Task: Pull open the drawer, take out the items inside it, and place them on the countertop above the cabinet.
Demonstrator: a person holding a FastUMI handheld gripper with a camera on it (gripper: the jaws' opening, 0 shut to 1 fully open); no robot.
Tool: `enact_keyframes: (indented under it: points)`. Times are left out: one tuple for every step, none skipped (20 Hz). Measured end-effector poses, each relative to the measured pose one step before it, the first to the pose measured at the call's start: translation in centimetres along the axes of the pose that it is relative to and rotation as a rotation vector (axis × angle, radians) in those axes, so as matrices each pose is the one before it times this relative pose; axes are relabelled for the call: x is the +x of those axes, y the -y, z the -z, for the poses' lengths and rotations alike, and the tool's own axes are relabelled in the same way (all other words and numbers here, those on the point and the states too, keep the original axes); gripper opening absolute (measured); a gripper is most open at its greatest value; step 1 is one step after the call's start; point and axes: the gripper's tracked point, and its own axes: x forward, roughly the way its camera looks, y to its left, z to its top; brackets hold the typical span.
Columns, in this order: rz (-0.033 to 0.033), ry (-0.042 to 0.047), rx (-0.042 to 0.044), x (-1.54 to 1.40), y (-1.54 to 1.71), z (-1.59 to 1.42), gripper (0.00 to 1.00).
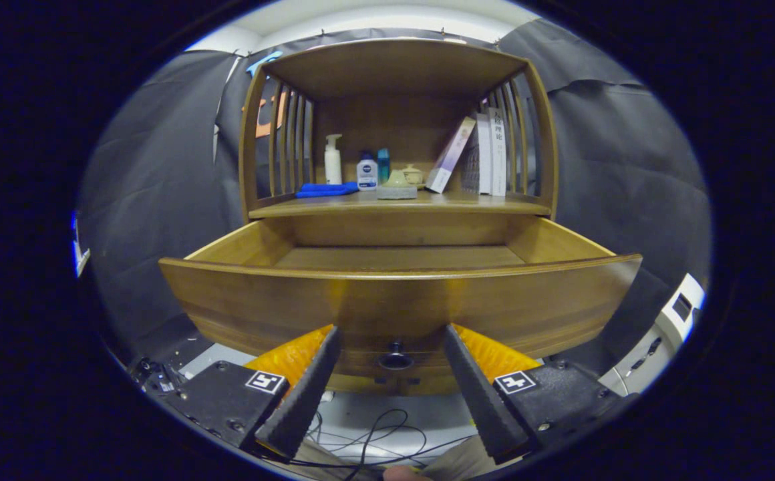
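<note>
The wooden drawer is pulled out of the cabinet toward me, and the part of its floor that I can see is bare. Its small dark knob sits low on the front panel, between my two fingertips and a little ahead of them. My gripper is open, with nothing held, close in front of the drawer's face. On the countertop above the drawer stand a white pump bottle, a small lotion bottle, a teal box, a folded blue cloth and a green ceramic piece.
Several books lean at the right end of the countertop under the shelf's wooden roof. Slatted side rails close both ends. Black cables lie on the floor below the drawer. A white device stands low to the right.
</note>
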Motion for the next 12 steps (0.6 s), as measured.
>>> enact_keyframes:
  points:
    - [0.0103,0.00247,-0.00338,-0.011,0.031,-0.063,0.99]
    - [0.0095,-0.00117,-0.00343,0.056,-0.017,0.018,0.99]
    - [0.00786,-0.00296,-0.00225,0.137,0.079,-0.057,0.99]
    - [0.00194,-0.0028,0.00351,0.087,0.039,-0.12,0.99]
    - [-0.00369,-0.00251,0.00455,0.182,-0.05,-0.127,0.99]
    - [-0.00468,-0.00053,0.00456,0.235,-0.011,-0.159,0.99]
    - [-0.00589,-0.00424,-0.00346,0.248,-0.071,-0.111,0.99]
    - [0.00014,-0.00091,-0.00298,0.058,0.164,-0.079,0.99]
    - [0.00039,-0.00122,0.00225,0.083,0.03,-0.109,0.99]
    - [-0.00049,0.00643,0.00061,-0.023,-0.107,-0.079,0.99]
    - [-0.00111,-0.00502,-0.00092,0.052,-0.055,-0.005,0.99]
    - [0.00103,0.00238,-0.00147,0.189,0.007,-0.086,0.99]
